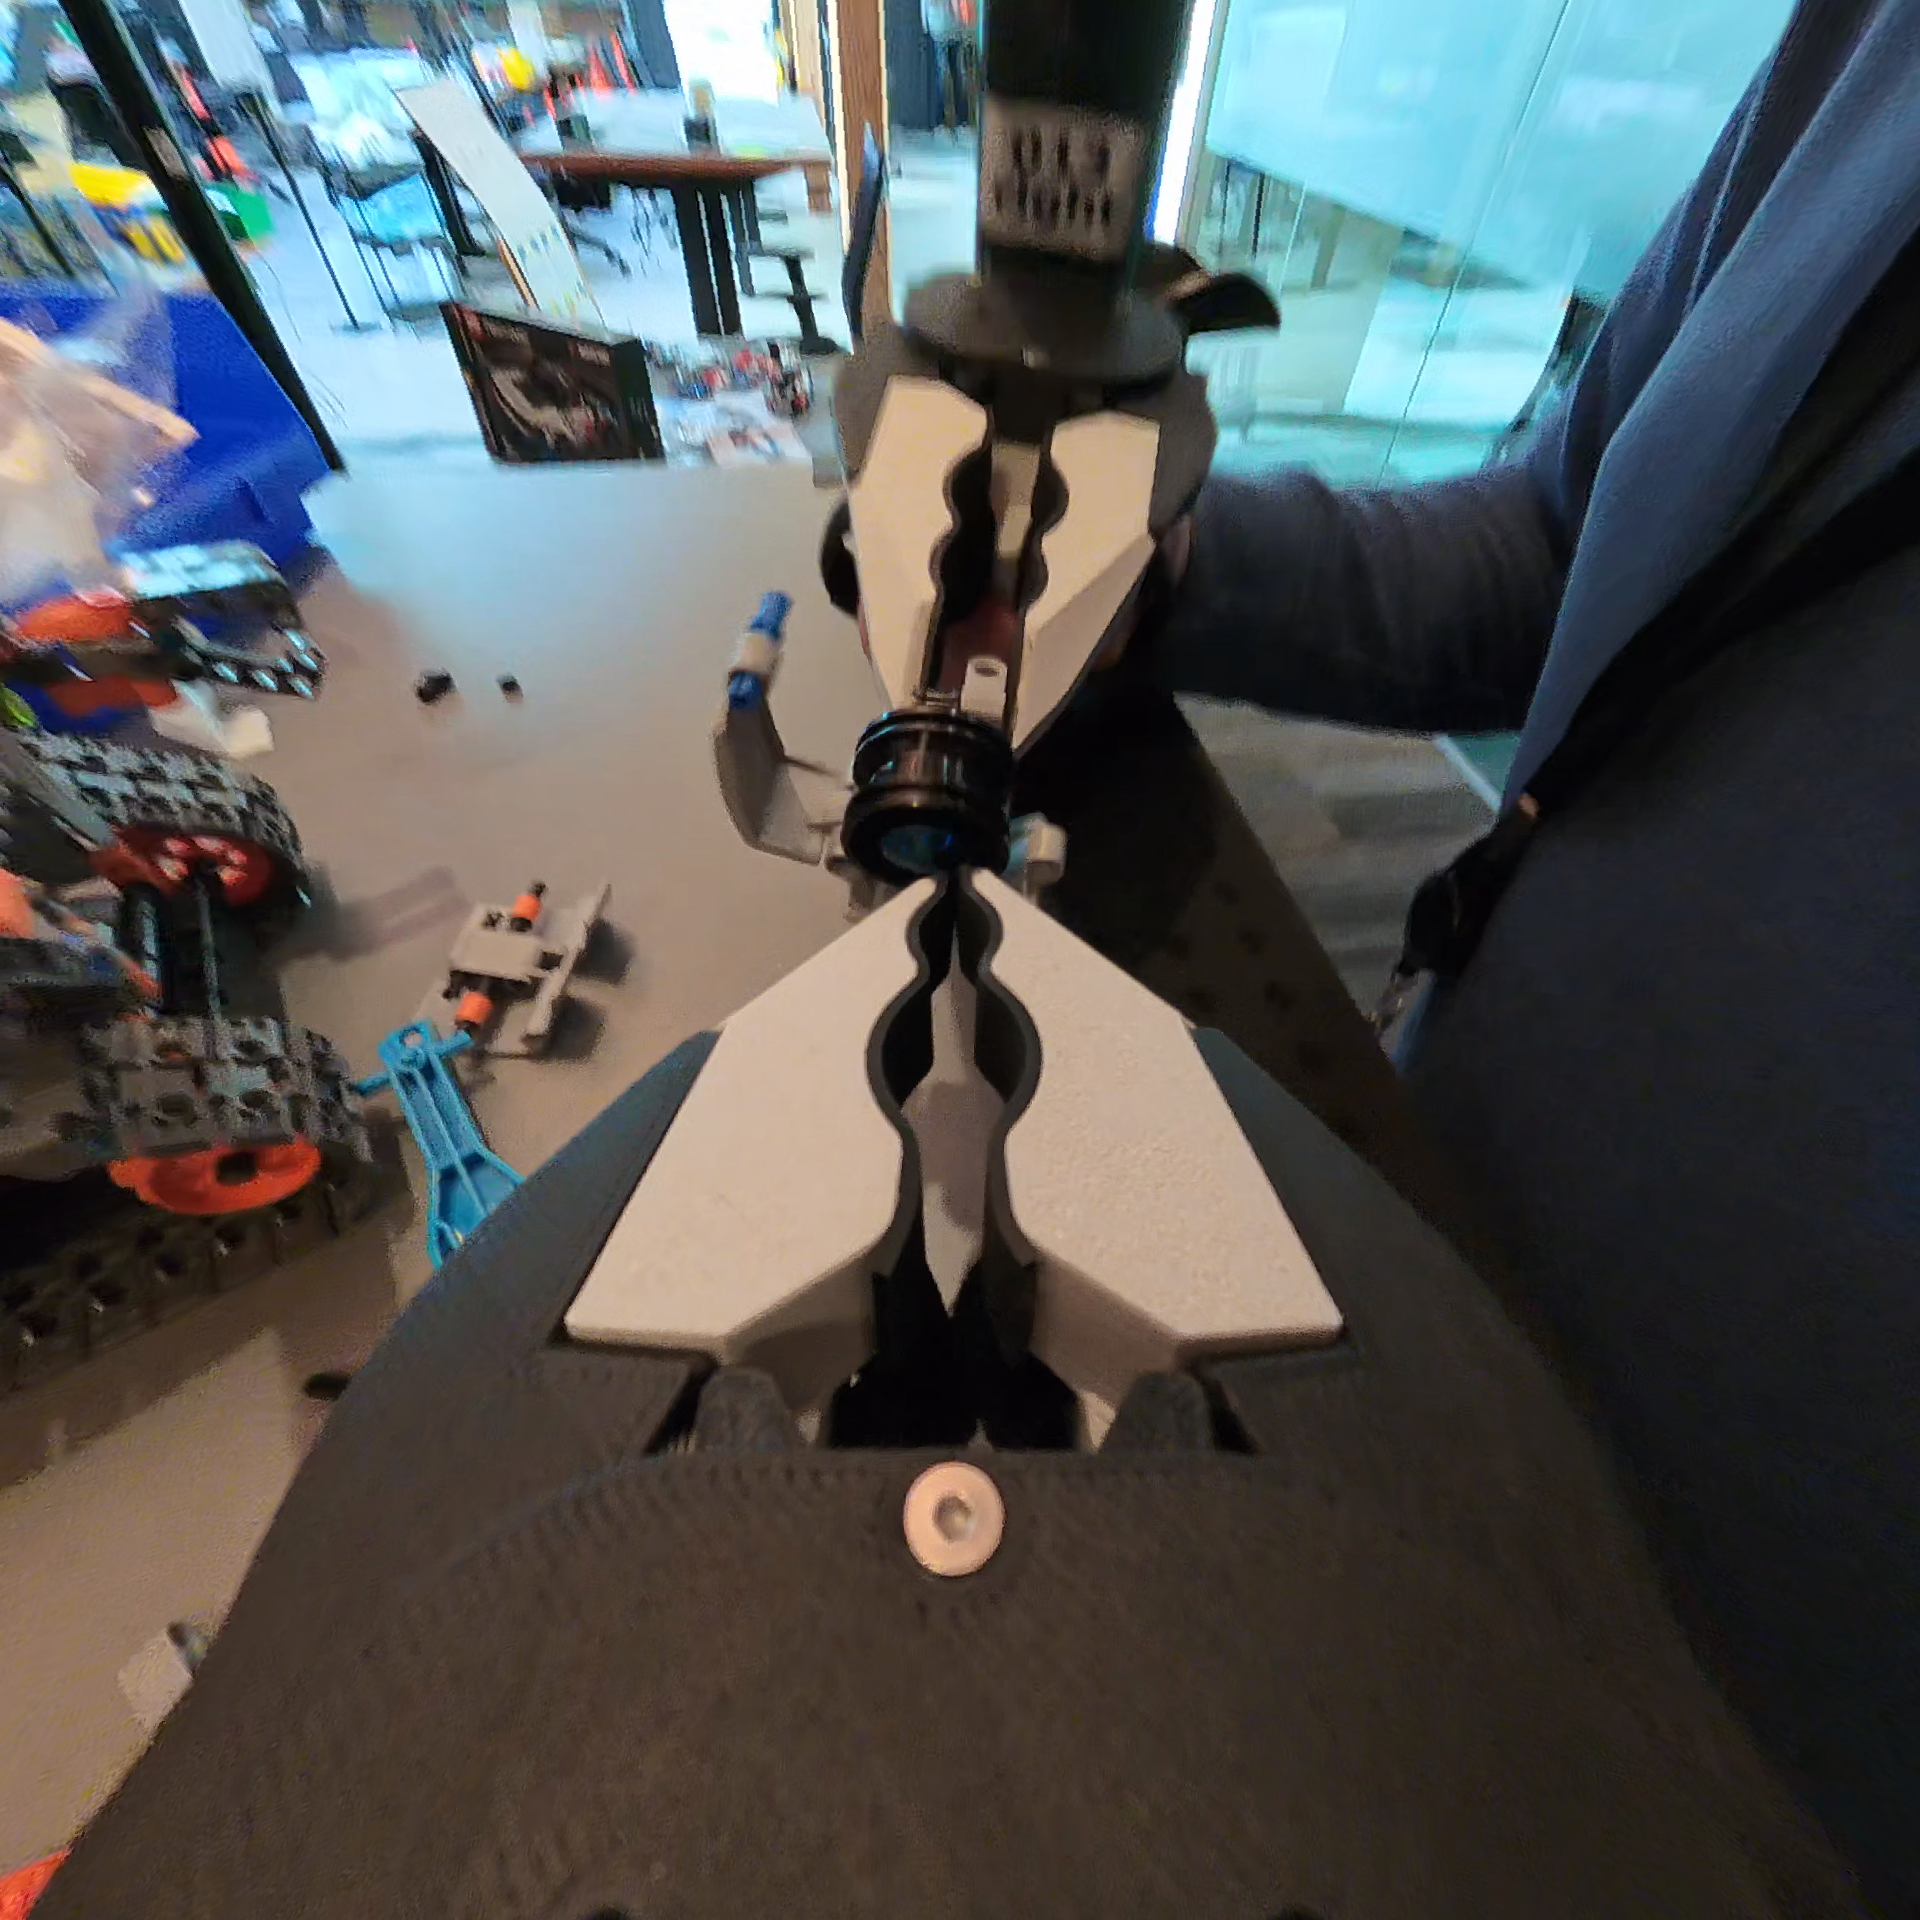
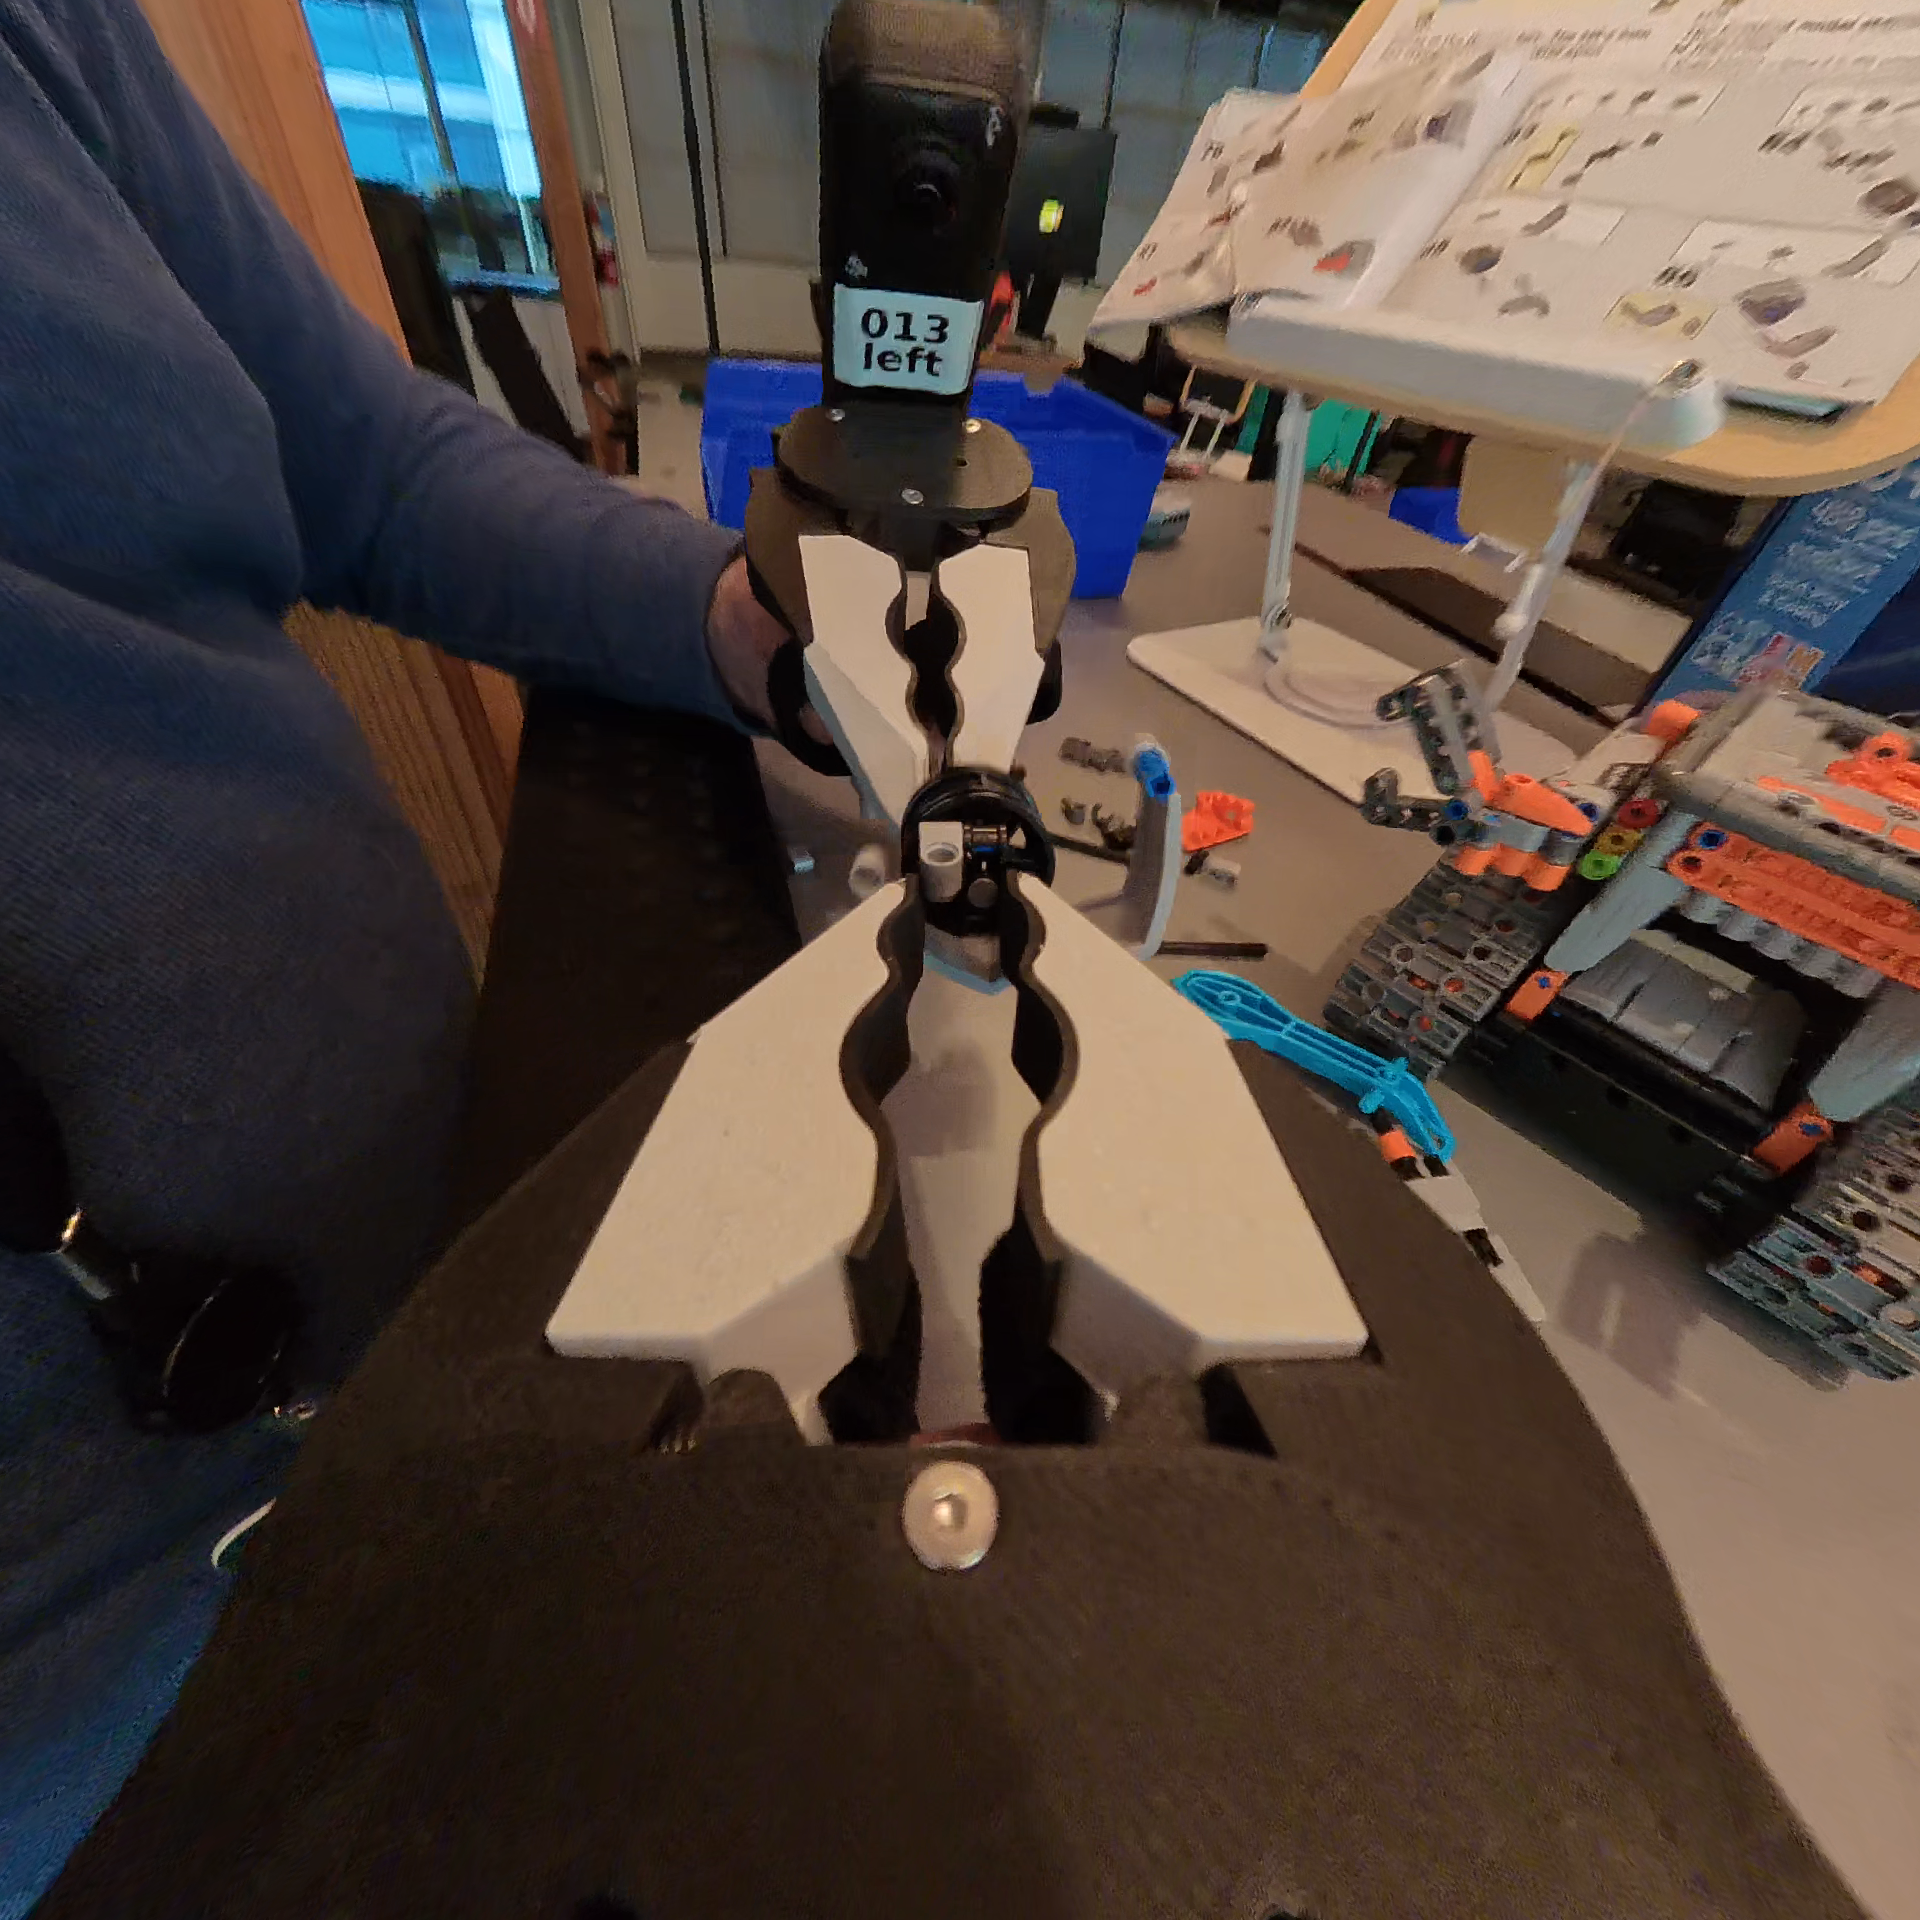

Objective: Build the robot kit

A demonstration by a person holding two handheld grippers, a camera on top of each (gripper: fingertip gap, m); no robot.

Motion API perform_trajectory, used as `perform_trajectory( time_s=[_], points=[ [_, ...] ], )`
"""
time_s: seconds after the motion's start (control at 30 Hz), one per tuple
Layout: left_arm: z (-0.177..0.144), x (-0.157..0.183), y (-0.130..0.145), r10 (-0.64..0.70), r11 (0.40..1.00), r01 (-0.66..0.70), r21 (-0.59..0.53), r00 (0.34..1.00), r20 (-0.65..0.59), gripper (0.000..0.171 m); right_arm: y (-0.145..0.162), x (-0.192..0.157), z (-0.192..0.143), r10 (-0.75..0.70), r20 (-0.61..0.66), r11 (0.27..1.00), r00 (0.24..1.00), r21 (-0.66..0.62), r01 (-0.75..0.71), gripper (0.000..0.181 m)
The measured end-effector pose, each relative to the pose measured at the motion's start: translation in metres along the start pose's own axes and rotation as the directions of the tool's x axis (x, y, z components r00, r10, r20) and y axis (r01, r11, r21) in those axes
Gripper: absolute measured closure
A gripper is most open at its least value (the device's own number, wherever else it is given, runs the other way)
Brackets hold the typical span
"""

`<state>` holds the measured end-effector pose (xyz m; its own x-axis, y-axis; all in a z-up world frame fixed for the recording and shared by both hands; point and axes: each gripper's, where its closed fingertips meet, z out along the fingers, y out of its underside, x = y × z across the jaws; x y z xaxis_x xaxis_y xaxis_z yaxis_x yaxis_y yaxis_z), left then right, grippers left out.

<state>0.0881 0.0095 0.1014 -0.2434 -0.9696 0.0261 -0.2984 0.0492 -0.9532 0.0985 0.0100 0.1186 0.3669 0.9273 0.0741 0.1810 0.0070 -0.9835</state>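
The left tool is seen with its fingers drawn narrow, the tips nearly meeting just under a small black wheel; whether the tips actually pinch the wheel or its attached pieces cannot be told. The right tool is closed on the same wheel from the opposite side, with a grey pin and small black pieces gripped between its tips. The wheel is thus held between the two tools, above the near edge of the grey worktop, where a person's blue sleeve reaches in. Just beyond the wheel, a grey curved piece with a blue pin is seen near the tools. Nearer the middle of the worktop, a light blue lever-shaped tool and a small grey assembly with orange pins are laid. A tracked toy vehicle in grey, black and orange is set further in from that edge. At the far edge, a blue bin and an open instruction booklet on a white stand are placed.
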Motion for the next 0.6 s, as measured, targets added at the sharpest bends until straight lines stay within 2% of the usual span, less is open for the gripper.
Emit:
perform_trajectory(
  time_s=[0.07, 0.17, 0.37, 0.43, 0.6],
  points=[
    [0.009, 0.002, 0.025, 0.022, 0.993, -0.023, -0.12, 1.0, -0.004, 0.171, 0.01, -0.003, 0.009, 0.017, 0.04, 0.997, 0.999, -0.082, -0.014, 0.169],
    [0.012, -0.001, 0.039, 0.006, 0.984, -0.009, -0.176, 1.0, -0.016, 0.171, 0.027, 0.003, 0.013, 0.038, 0.072, 0.983, 0.997, -0.184, -0.024, 0.169],
    [0.018, -0.021, 0.074, 0.032, 0.931, -0.008, -0.365, 0.998, 0.06, 0.17, 0.07, 0.014, 0.017, 0.048, 0.139, 0.917, 0.989, -0.399, 0.012, 0.169],
    [0.02, -0.023, 0.08, 0.07, 0.913, -0.038, -0.406, 0.996, 0.064, 0.17, 0.071, 0.015, 0.018, 0.052, 0.156, 0.915, 0.986, -0.403, 0.015, 0.169],
    [0.022, -0.025, 0.078, 0.081, 0.917, -0.049, -0.396, 0.994, 0.066, 0.171, 0.075, 0.023, 0.016, 0.043, 0.127, 0.915, 0.991, -0.403, 0.012, 0.164]
  ],
)
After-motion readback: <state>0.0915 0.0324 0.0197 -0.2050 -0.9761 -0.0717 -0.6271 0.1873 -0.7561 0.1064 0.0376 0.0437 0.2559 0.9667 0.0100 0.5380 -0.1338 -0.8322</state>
